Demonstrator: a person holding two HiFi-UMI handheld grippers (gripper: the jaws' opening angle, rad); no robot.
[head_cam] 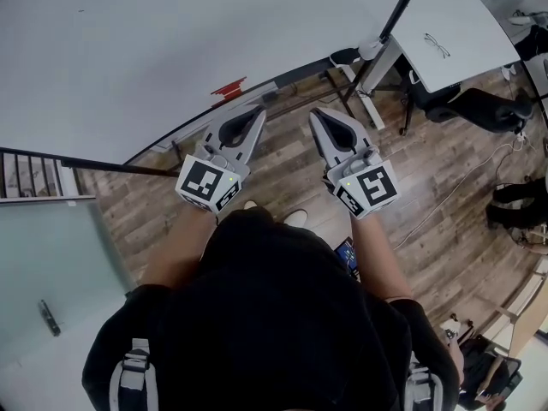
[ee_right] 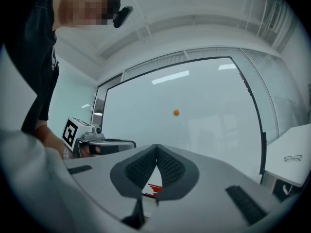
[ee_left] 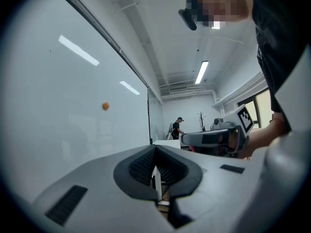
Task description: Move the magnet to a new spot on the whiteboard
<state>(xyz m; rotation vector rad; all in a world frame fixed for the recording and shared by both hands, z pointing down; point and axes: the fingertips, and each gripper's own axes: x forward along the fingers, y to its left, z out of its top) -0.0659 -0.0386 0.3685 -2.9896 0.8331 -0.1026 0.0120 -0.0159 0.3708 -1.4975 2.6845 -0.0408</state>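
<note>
A small orange magnet [ee_left: 105, 106] sticks on the whiteboard [ee_left: 63, 106], well above and ahead of my jaws; the right gripper view also shows the magnet [ee_right: 176, 112] at mid-board. In the head view the whiteboard [head_cam: 128, 41] fills the upper left. My left gripper [head_cam: 259, 110] and right gripper [head_cam: 315, 112] are held side by side at waist height, pointing at the board's lower edge. Both are shut with nothing between the pads. Each gripper sees the other: the right gripper [ee_left: 214, 137] from the left, the left gripper [ee_right: 104, 142] from the right. Neither touches the magnet.
A red eraser-like object [head_cam: 229, 87] rests on the board's tray. To the right stands a white desk [head_cam: 467, 15] with a pair of glasses [head_cam: 437, 45], and a black chair [head_cam: 479, 105] beside it. A person [ee_left: 177, 127] stands far off. Cables lie on the wooden floor [head_cam: 454, 195].
</note>
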